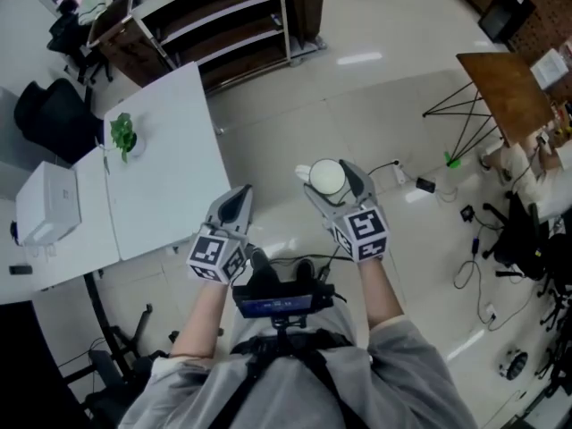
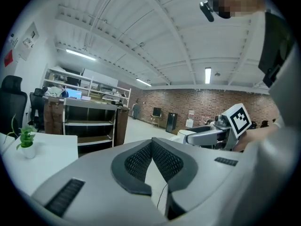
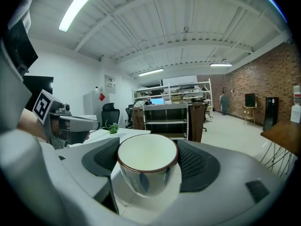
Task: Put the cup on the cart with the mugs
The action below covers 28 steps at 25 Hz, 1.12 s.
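A white cup (image 1: 325, 179) with a brown rim and blue leaf marks sits upright between the pads of my right gripper (image 1: 331, 170), which is shut on it. The right gripper view looks into the cup (image 3: 146, 160), which seems empty, with the pads pressed on both of its sides. My left gripper (image 1: 238, 195) is held beside it to the left, its pads (image 2: 141, 159) meeting at the tips with nothing between them. A dark shelved cart (image 1: 228, 21) stands far ahead by the wall and shows as the cart (image 3: 167, 119) beyond the cup. I can make out no mugs on it.
A white table (image 1: 170, 177) with a small potted plant (image 1: 123, 134) lies ahead to the left, and a white box (image 1: 46, 202) sits on a neighbouring desk. A wooden table on thin metal legs (image 1: 505, 88) and floor cables (image 1: 474, 257) are to the right. Black office chairs (image 1: 54, 114) stand at the left.
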### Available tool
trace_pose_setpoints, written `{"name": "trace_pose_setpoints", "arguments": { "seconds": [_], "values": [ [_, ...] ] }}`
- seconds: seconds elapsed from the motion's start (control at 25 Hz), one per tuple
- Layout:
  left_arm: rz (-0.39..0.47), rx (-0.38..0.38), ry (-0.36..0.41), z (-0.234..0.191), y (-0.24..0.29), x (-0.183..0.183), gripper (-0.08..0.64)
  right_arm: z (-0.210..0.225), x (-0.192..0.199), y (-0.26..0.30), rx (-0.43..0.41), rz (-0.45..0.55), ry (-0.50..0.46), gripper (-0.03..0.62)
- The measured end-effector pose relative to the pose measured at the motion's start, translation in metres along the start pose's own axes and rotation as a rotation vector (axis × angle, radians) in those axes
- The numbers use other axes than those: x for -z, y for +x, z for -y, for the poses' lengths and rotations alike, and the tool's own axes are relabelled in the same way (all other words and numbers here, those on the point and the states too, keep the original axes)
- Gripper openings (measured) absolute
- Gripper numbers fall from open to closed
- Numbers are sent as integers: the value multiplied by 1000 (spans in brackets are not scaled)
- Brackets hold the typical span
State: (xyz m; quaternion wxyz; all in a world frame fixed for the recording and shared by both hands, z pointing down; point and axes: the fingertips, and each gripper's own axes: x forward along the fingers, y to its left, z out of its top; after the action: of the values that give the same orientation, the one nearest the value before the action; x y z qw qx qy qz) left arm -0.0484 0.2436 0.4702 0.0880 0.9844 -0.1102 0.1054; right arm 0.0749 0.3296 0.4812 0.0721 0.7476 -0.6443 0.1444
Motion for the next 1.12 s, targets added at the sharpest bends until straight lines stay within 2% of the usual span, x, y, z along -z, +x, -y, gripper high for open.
{"name": "trace_pose_setpoints", "arguments": {
  "seconds": [0.28, 0.48, 0.8, 1.12],
  "values": [
    [-2, 47, 21, -10, 41, -14, -2, 31, -13, 16, 40, 22, 22, 393],
    [4, 65, 8, -31, 97, -20, -3, 63, -28, 49, 47, 22, 23, 393],
    [-4, 62, -41, -87, 176, -43, -2, 117, -64, 133, 35, 1, -5, 393],
    [-6, 49, -35, -137, 244, -71, -3, 171, -95, 209, 20, 6, 15, 393]
  ]
}}
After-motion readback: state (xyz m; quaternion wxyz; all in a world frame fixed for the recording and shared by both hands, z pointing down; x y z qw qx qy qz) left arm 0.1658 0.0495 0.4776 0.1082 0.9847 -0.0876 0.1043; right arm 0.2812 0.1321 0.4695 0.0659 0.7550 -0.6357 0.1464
